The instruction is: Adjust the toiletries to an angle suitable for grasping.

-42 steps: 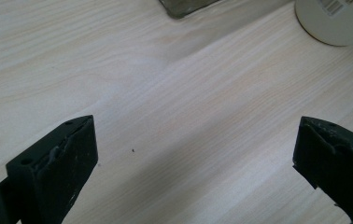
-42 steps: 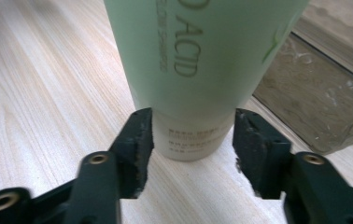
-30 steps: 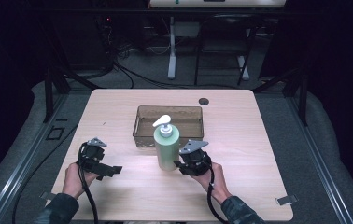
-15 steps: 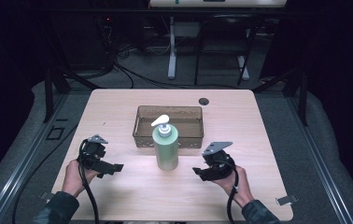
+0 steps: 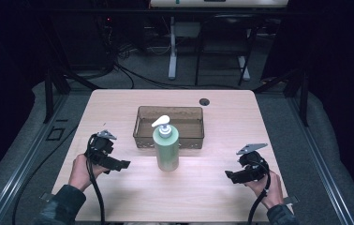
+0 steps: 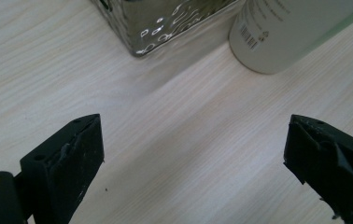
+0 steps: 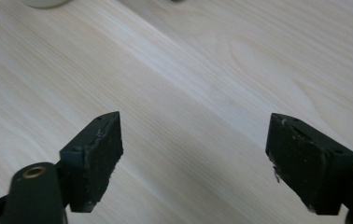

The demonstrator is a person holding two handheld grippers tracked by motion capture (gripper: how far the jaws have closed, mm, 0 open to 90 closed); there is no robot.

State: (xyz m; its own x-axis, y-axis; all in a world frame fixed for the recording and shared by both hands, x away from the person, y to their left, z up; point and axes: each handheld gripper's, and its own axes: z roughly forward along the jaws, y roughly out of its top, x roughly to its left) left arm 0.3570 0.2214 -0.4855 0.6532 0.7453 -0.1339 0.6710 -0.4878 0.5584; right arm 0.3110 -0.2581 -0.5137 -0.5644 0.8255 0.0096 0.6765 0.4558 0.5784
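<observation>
Right gripper (image 5: 233,176): jaws just opening, wide apart, nothing between them, well right of the bottle.
Left gripper (image 5: 122,164): released, empty, left of it.
Pump bottle (image 5: 166,149): upright on the table (image 5: 231,117), touching the tray (image 5: 143,136).

Pump bottle (image 6: 286,32), left gripper view: back label carries black barcode at lower left, small recycling-type triangle symbol beside it, few lines of fine grey print above. Print too small and blurred to read; no word, brand or digit legible.

Same pump bottle (image 5: 166,147) in high view: green body, no readable marking at this size.

Basket (image 5: 169,127), high view: no lettering seen.

Surface (image 7: 212,70), right gripper view: bare wood grain, no text or sign.
</observation>
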